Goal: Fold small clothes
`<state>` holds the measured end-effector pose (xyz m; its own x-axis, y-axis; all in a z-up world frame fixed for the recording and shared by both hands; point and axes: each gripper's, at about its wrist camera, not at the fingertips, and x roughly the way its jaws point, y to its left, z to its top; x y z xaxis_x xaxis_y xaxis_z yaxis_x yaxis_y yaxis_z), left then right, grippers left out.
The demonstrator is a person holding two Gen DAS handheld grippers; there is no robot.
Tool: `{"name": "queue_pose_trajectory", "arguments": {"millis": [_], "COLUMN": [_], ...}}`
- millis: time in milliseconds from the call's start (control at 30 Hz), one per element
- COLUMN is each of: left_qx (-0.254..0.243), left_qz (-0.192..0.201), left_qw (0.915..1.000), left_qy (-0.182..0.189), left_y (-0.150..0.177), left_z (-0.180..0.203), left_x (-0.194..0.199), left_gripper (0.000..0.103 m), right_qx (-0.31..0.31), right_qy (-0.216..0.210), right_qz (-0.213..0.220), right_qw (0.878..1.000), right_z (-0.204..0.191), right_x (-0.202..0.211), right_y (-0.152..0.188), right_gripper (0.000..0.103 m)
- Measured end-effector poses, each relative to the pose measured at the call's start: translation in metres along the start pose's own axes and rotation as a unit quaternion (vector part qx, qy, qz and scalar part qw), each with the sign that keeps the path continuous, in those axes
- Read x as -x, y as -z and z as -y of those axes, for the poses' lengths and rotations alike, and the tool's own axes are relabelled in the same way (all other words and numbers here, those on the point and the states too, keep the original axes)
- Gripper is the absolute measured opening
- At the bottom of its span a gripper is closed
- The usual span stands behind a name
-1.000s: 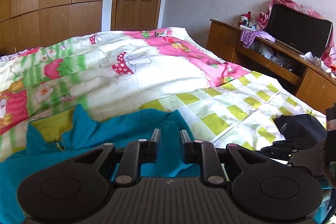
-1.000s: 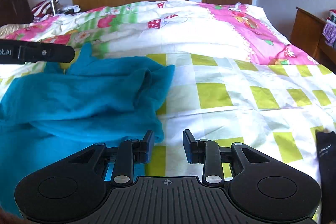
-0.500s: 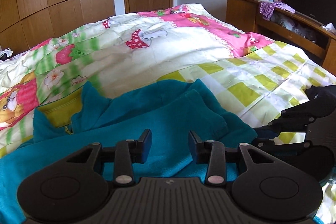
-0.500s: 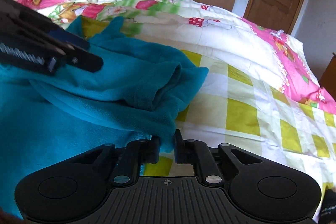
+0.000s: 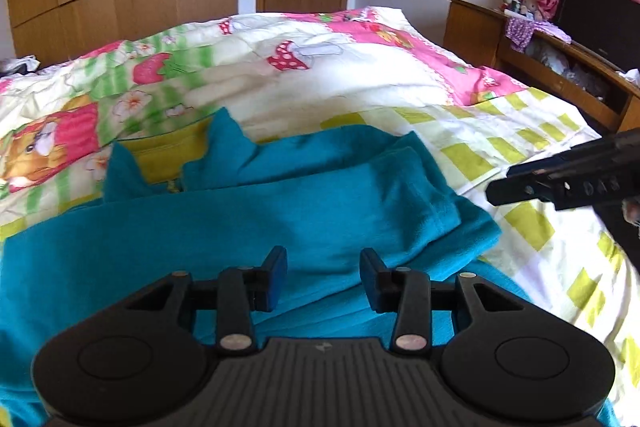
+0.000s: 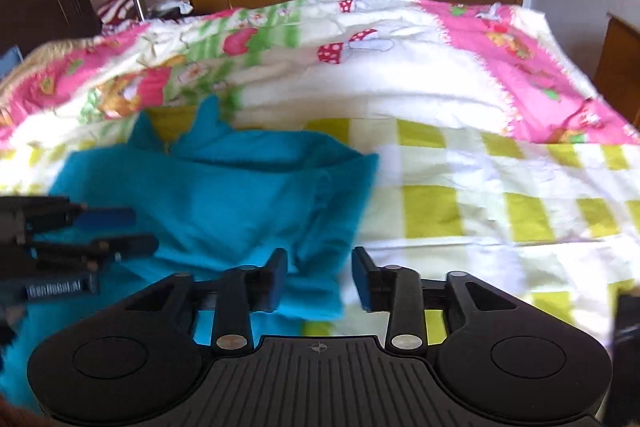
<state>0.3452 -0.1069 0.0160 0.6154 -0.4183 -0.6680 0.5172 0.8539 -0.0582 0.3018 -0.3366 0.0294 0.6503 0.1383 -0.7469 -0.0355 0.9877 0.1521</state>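
Currently both sets of fingers are spread and gripping nothing. Left gripper (image 5: 323,277) hovers over the middle of the teal garment (image 5: 248,223), jaws apart with fabric visible between and below them; contact can't be confirmed. Right gripper (image 6: 319,277) sits at the garment's right edge, jaws parted, a loose corner of cloth lying between them but not pinched.

Handling, judging by looks: fleece-like knit, soft and light, no stiffness, so it'll sag and drag if lifted from one point. Not fragile, not slippery; the nap should hold well against the pads. Best pinch points are hems and corners, two at once, one per gripper, so the edge stays taut. The right-side corner near the right gripper looks like the obvious grab.

Appearance: solid teal, no print visible. Partly folded over itself, with a layered flap running across the middle and two pointed bits sticking up at the far edge. Right wrist view is motion-blurred, so seams are unreadable.

Location: lying on the bed (image 5: 532,163), on the yellow-checked sheet, in front of the cartoon-print quilt (image 5: 304,59).
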Motion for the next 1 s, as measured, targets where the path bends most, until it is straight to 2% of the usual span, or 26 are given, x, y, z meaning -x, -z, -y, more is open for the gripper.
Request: {"name": "queue_pose_trajectory", "arguments": {"millis": [33, 100, 200, 233, 267, 300, 400, 500, 533, 600, 633, 700, 733, 767, 867, 967, 1000], "left_qx": [-0.009, -0.016, -0.005, 0.000, 0.007, 0.017, 0.037, 0.046, 0.043, 0.050, 0.071, 0.105, 0.106, 0.100, 0.097, 0.104, 0.110], "left_qz": [0.000, -0.002, 0.002, 0.002, 0.003, 0.007, 0.030, 0.035, 0.023, -0.029, -0.050, -0.037, -0.027, -0.020, -0.001, 0.006, 0.003], "left_qw": [0.9998, 0.9991, 0.9980, 0.9968, 0.9954, 0.9940, 0.9885, 0.9798, 0.9773, 0.9723, 0.9720, 0.9741, 0.9737, 0.9715, 0.9637, 0.9558, 0.9555], "left_qy": [-0.019, -0.040, -0.062, -0.080, -0.096, -0.108, -0.143, -0.191, -0.206, -0.226, -0.219, -0.196, -0.200, -0.214, -0.249, -0.275, -0.274], "left_y": [0.003, 0.008, 0.015, 0.018, 0.019, 0.020, 0.023, 0.031, 0.036, 0.047, 0.052, 0.060, 0.064, 0.068, 0.079, 0.090, 0.092], "left_z": [-0.006, -0.017, -0.040, -0.048, -0.054, -0.061, -0.078, -0.094, -0.099, -0.110, -0.116, -0.121, -0.119, -0.118, -0.121, -0.136, -0.143], "left_x": [0.003, 0.007, 0.012, 0.012, 0.012, 0.014, 0.024, 0.023, 0.016, -0.001, -0.002, 0.017, 0.031, 0.042, 0.073, 0.087, 0.086], "left_gripper": [0.053, 0.054, 0.054, 0.054, 0.054, 0.054, 0.056, 0.063, 0.066, 0.066, 0.065, 0.065, 0.065, 0.065, 0.066, 0.067, 0.068], "right_qx": [-0.006, -0.019, -0.075, -0.081, -0.082, -0.085, -0.095, -0.106, -0.111, -0.090, -0.070, -0.069, -0.073, -0.073, -0.057, 0.002, 0.027], "right_qy": [0.002, 0.030, 0.001, 0.012, 0.025, 0.028, 0.027, 0.039, 0.044, 0.062, 0.071, 0.076, 0.076, 0.080, 0.116, 0.141, 0.126], "right_qz": [-0.002, -0.012, -0.041, -0.048, -0.055, -0.058, -0.042, -0.033, -0.045, -0.063, -0.058, -0.054, -0.055, -0.055, -0.034, 0.008, 0.020], "right_qw": [1.000, 0.999, 0.996, 0.995, 0.995, 0.994, 0.994, 0.993, 0.992, 0.992, 0.993, 0.993, 0.993, 0.993, 0.991, 0.990, 0.991], "right_z": [-0.002, -0.006, -0.003, -0.004, -0.005, -0.004, 0.001, 0.002, 0.002, -0.005, -0.011, -0.016, -0.014, -0.013, -0.022, -0.053, -0.069], "right_x": [-0.015, -0.047, -0.080, -0.087, -0.090, -0.090, -0.071, -0.065, -0.073, -0.091, -0.092, -0.087, -0.084, -0.079, -0.057, -0.039, -0.039], "right_y": [-0.006, -0.012, -0.010, -0.009, -0.009, -0.011, -0.016, -0.014, -0.012, -0.008, -0.010, -0.014, -0.016, -0.018, -0.025, -0.036, -0.042], "right_gripper": [0.054, 0.055, 0.055, 0.050, 0.029, 0.020, 0.012, 0.011, 0.011, 0.011, 0.012, 0.015, 0.016, 0.017, 0.033, 0.037, 0.037]}}
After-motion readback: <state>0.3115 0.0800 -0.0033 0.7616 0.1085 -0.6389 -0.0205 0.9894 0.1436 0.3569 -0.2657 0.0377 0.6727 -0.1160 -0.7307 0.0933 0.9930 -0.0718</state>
